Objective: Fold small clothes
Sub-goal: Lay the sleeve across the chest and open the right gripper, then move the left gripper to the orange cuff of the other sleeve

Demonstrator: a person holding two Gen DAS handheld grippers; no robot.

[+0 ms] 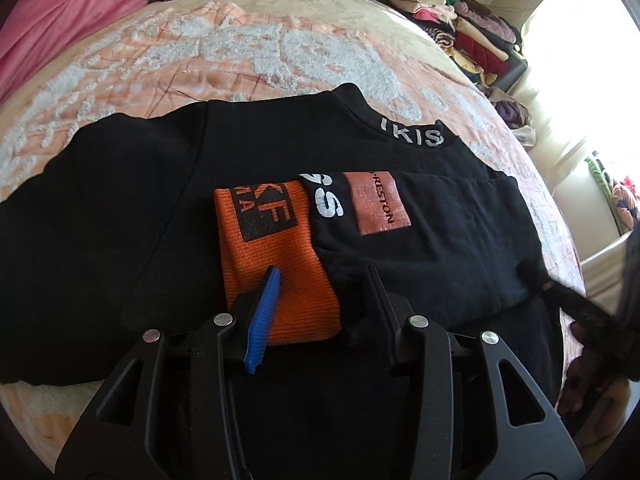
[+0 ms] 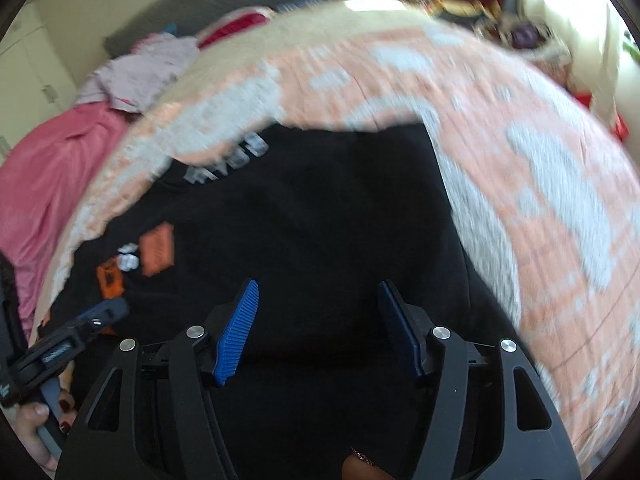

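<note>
A small black sweatshirt [image 1: 132, 200] lies spread on the bed, with white letters on its collar [image 1: 412, 136]. One sleeve is folded across its chest, showing an orange cuff [image 1: 276, 264] and a brown patch [image 1: 378, 204]. My left gripper [image 1: 320, 280] is open and hovers just above the orange cuff. My right gripper [image 2: 316, 296] is open above the black sweatshirt [image 2: 320, 208]. The right wrist view is blurred; it shows the left gripper [image 2: 100, 312] at lower left.
The bed has a peach and white textured cover [image 1: 248, 52]. A pink blanket [image 1: 60, 12] lies at the far left. A stack of folded clothes [image 1: 460, 28] stands at the far right by a bright window [image 1: 580, 80].
</note>
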